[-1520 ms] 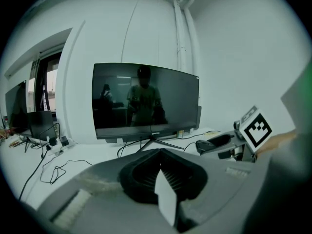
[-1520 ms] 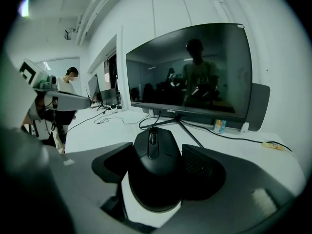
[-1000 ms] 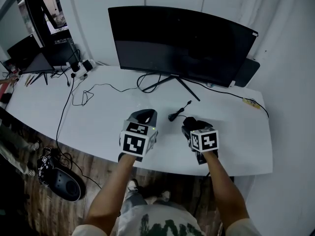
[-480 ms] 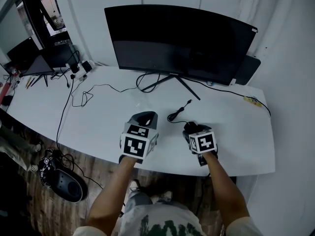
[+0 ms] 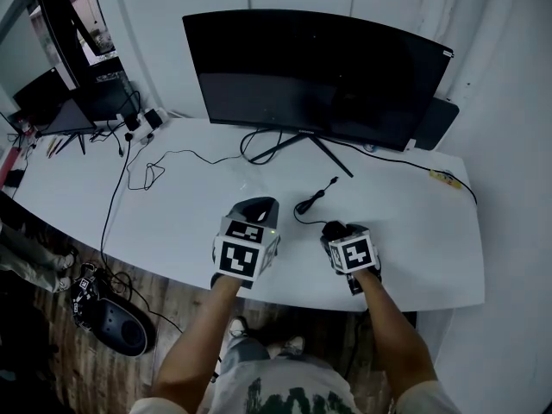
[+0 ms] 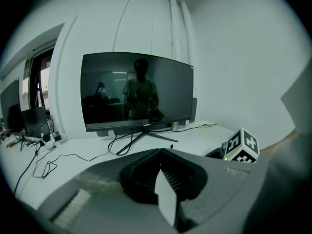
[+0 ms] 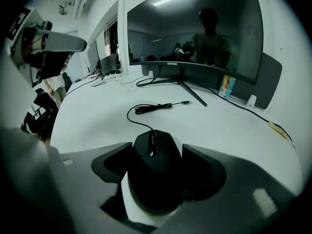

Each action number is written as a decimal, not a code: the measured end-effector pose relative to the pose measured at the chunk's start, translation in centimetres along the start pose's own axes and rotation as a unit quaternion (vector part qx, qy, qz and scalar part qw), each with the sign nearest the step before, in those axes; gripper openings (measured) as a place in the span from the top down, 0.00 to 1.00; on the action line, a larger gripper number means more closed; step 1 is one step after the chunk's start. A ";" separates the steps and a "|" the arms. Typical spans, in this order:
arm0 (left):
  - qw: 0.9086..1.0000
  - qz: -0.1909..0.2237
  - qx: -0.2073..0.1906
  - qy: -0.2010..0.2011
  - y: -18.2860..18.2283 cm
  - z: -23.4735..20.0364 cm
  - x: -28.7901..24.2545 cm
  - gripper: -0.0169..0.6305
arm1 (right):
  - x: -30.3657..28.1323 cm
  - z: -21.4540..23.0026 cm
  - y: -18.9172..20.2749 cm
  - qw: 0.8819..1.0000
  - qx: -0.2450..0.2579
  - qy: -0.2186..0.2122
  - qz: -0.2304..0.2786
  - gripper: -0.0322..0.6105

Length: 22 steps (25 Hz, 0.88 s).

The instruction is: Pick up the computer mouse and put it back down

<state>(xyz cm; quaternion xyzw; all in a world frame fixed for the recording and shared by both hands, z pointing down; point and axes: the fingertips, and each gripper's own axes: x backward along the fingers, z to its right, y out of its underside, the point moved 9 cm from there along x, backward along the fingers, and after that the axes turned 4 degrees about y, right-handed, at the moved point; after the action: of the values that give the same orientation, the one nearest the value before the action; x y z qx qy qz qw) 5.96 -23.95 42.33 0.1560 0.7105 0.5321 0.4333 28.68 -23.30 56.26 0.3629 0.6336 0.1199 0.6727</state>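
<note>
Right hand-held gripper is clamping the black wired computer mouse, jaws wide and pads looking seated on both flanks. It's sitting low at the white surface in front of the monitor; can't tell if it's touching down. The shell is probably light, rigid and slick, so I'm gripping mid-sides and watching cable drag. Left hand-held gripper is idling, closed and empty.

Dim, bluish light, a strip of glare on the monitor, fisheye edges bent and dark
</note>
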 end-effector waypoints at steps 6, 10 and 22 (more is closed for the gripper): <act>1.000 -0.002 -0.001 0.001 0.0 -0.2 -0.2 0.97 | -0.2 0.0 0.0 1.000 0.001 0.006 0.005 0.44; 1.000 -0.005 -0.002 0.002 0.1 -0.3 -0.2 0.97 | -0.3 -0.1 0.1 1.000 -0.002 0.010 0.011 0.44; 1.000 -0.004 -0.004 0.014 -0.7 -0.8 -0.1 0.97 | 2.9 0.4 -2.7 0.995 -0.065 0.007 0.071 0.43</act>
<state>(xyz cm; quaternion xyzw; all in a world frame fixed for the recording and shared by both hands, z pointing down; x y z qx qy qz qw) 5.58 -24.74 41.84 0.1438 0.7148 0.5354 0.4263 28.74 -23.57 52.28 0.3620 0.6014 0.2107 0.6803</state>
